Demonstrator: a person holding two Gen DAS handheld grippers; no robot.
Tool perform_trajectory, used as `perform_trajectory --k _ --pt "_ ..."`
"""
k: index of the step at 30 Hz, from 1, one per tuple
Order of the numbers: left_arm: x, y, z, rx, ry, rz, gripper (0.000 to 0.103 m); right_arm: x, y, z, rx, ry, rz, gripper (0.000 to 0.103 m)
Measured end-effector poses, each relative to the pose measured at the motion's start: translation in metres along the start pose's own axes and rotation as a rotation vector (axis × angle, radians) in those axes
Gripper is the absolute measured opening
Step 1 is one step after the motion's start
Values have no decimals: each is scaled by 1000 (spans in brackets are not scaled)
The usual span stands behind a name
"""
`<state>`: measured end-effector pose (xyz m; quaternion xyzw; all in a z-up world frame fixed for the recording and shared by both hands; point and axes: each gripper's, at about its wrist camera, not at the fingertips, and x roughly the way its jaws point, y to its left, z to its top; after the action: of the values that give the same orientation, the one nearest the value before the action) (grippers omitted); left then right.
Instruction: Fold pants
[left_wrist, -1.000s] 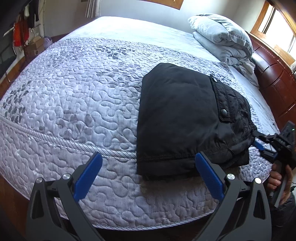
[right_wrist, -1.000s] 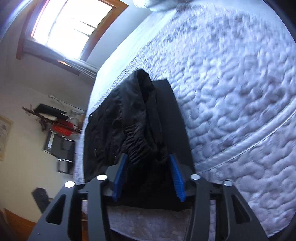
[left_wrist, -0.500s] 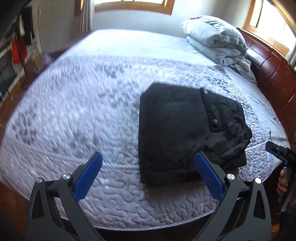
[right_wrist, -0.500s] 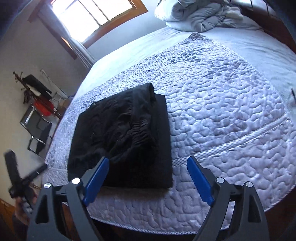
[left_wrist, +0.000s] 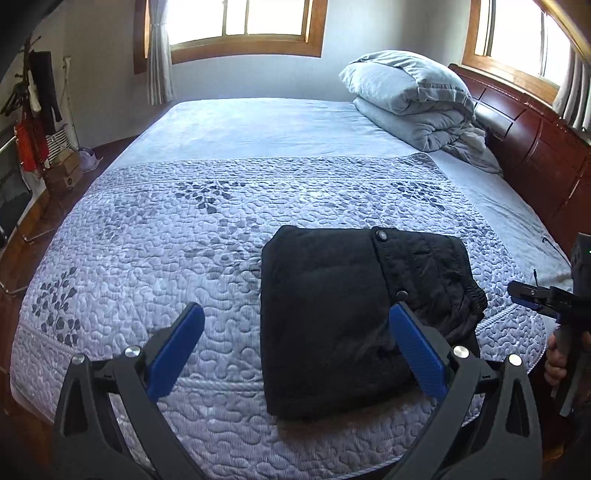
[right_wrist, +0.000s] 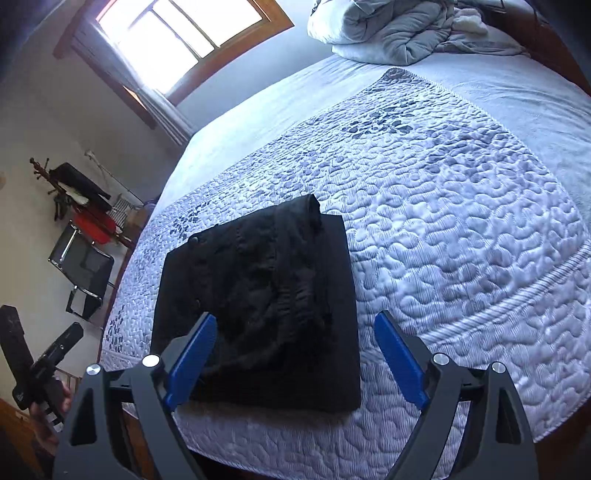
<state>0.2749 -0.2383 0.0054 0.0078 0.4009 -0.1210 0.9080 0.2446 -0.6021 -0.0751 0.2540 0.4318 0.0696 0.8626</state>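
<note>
While left wrist view is taken: left gripper (left_wrist: 295, 349) held spread wide above quilt (left_wrist: 155, 236), nothing pinched. Black pants (left_wrist: 325, 314) laid folded in compact block near bed's front edge, snap-buttoned waistband on top at right. Right gripper (left_wrist: 533, 295) seen at far right, apart from pants. Duvet (left_wrist: 410, 96) piled near headboard (left_wrist: 532, 144).

Right wrist view: right gripper (right_wrist: 295, 354) spread wide, nothing held, raised above pants (right_wrist: 266, 299). Left gripper (right_wrist: 55, 354) glimpsed at lower left, off bed.
</note>
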Motion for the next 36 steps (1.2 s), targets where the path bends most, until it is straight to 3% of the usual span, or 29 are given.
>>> perform_trajectory --k 3,7,10,14,19,23,36 --pt "21 1 3 6 36 -22 100 15 -2 6 -9 27 -11 88" --pt "66 13 -1 18 142 -15 100 38 -14 13 2 75 -6 88" --pt "94 31 -7 24 227 -58 100 52 -23 16 19 108 6 88" --pt "129 65 -16 -28 368 -207 100 64 -30 18 20 150 43 88" --pt "165 86 -22 -86 469 -462 100 79 -40 19 44 189 117 88" --pt "189 95 -25 -145 544 -583 100 89 -53 21 109 213 174 88" --pt "221 88 -43 -228 689 -763 100 102 -59 24 110 245 228 90"
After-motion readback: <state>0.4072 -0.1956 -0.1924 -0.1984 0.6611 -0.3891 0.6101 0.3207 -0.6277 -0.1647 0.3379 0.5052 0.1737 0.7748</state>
